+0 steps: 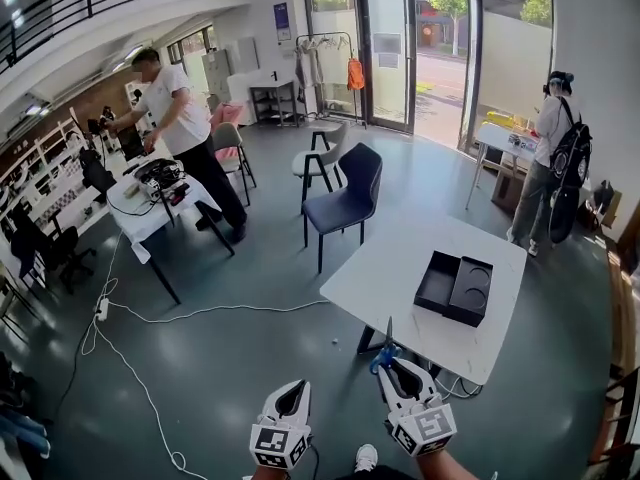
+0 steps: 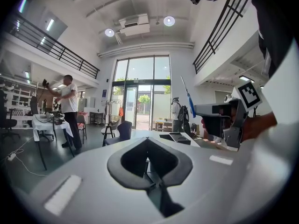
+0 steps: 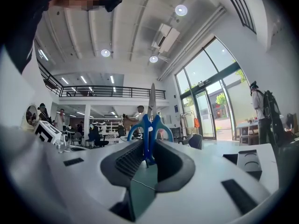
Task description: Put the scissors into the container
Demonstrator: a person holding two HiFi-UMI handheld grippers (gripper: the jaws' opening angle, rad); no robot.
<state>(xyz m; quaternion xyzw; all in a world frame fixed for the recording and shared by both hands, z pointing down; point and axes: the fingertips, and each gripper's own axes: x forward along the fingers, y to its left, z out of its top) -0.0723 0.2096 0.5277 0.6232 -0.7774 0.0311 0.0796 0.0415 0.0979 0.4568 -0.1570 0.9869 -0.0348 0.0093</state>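
Note:
The scissors (image 1: pixel 385 352) have blue handles and a grey blade that points up. My right gripper (image 1: pixel 392 366) is shut on their handles and holds them above the near edge of the white table (image 1: pixel 385 268). In the right gripper view the scissors (image 3: pixel 149 130) stand upright between the dark pads. The black container (image 1: pixel 455 286), with two compartments, lies open on the table ahead and to the right of them. My left gripper (image 1: pixel 297 386) is shut and holds nothing, left of the right one and off the table. The left gripper view shows the right gripper (image 2: pixel 219 120) with the scissors (image 2: pixel 188 101).
A dark blue chair (image 1: pixel 345 203) stands behind the table. A person (image 1: pixel 185 133) works at a cluttered table at the back left. Another person with a backpack (image 1: pixel 555 158) stands at the far right. White cables (image 1: pixel 150 318) run over the grey floor.

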